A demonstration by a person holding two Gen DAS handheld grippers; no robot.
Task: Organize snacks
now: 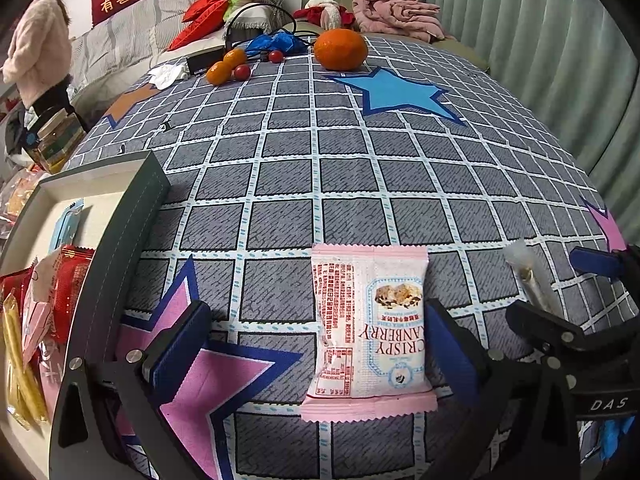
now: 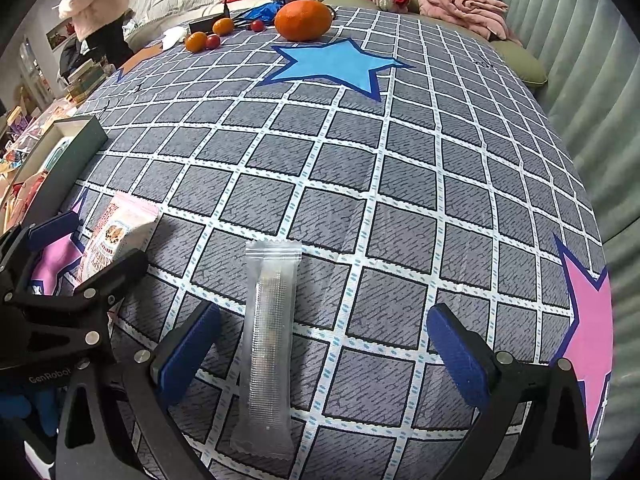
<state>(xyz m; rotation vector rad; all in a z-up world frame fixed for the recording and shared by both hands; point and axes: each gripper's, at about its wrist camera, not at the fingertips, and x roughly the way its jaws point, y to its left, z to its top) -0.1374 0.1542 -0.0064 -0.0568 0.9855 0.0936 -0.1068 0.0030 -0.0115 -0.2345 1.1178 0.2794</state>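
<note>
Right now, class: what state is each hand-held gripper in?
Left hand-held gripper: open, holding nothing, around the pink snack packet.
Right hand-held gripper: open, holding nothing.

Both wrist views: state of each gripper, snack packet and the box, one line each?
Left gripper: open, astride the pink packet, not gripping.
Right gripper: open, astride the clear packet, not gripping.
Pink cranberry packet: sealed, flat on the cloth, outside the box.
Clear stick packet: sealed, flat on the cloth, outside the box.
Box: open-topped, already holding several packets.
Large orange: whole, unpeeled.
</note>
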